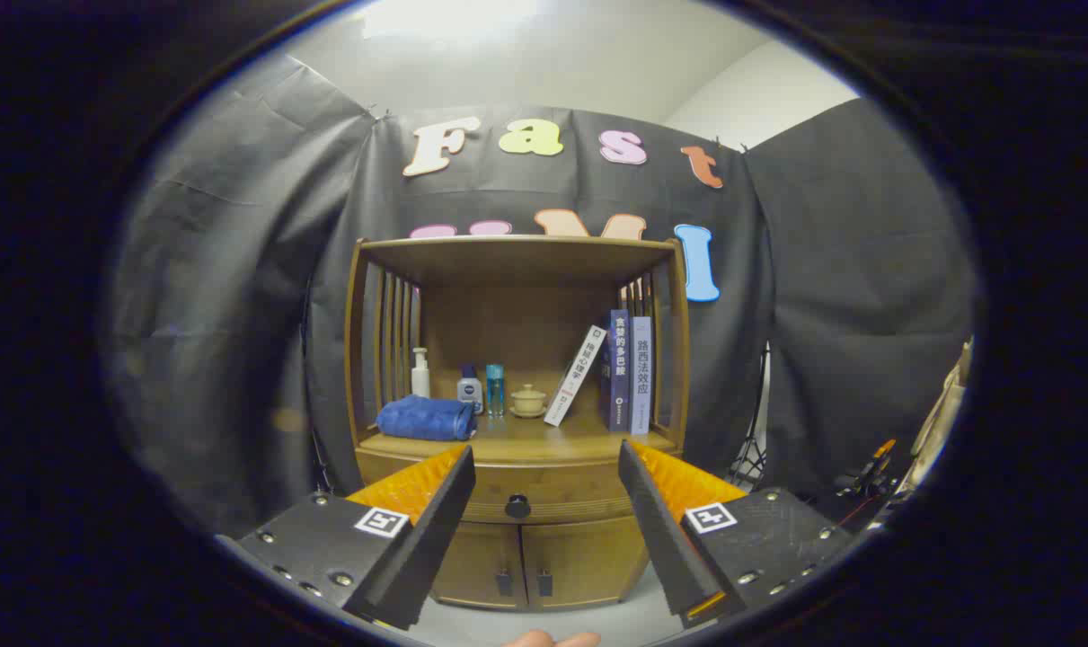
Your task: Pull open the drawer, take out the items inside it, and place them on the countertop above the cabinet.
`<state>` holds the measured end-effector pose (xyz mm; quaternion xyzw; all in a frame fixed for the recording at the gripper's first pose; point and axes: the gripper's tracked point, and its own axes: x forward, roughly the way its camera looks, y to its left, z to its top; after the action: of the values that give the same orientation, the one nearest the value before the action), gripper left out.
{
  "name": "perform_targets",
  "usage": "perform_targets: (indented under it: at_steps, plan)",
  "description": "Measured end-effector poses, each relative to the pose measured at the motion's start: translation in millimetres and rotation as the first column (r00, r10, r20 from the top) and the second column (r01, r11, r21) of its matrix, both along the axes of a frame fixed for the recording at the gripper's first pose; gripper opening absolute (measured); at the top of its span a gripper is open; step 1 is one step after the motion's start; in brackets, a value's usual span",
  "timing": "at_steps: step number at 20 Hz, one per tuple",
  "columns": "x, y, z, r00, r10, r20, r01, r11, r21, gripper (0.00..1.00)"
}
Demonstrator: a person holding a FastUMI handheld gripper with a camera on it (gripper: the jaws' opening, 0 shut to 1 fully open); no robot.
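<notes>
Black cloth draped behind, pale wall and ceiling above. Dead ahead at twelve o'clock, beyond the fingers, stands a wooden cabinet [517,395] with slatted sides and an open shelf serving as countertop [517,445]. Along that shelf, left to right: folded blue towel [425,419] at ten o'clock of the shelf's middle, white pump bottle [420,374] behind it, small white-and-blue bottle [470,392], slim teal bottle [495,389], lidded cream cup on a saucer [528,401], one white book leaning [575,375], two dark and pale books upright [629,373] against the right slats. Below the shelf, drawer [544,490] shut, dark round knob [517,506] seen between the fingers, well apart from both. Under it, two closed doors [535,562]. Gripper [546,467] spread wide, holding nothing. At six o'clock, fingertips of a hand [552,639]. Far off at four o'clock, stand and clamp gear, blurred.
</notes>
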<state>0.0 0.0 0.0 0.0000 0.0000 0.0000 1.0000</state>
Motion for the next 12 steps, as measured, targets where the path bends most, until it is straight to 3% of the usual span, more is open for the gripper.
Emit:
perform_targets:
  at_steps: [12]
  plan:
    - [-3.4, -6.4, 3.9, 1.000, -0.020, 0.012, 0.020, 1.000, 0.012, 0.96]
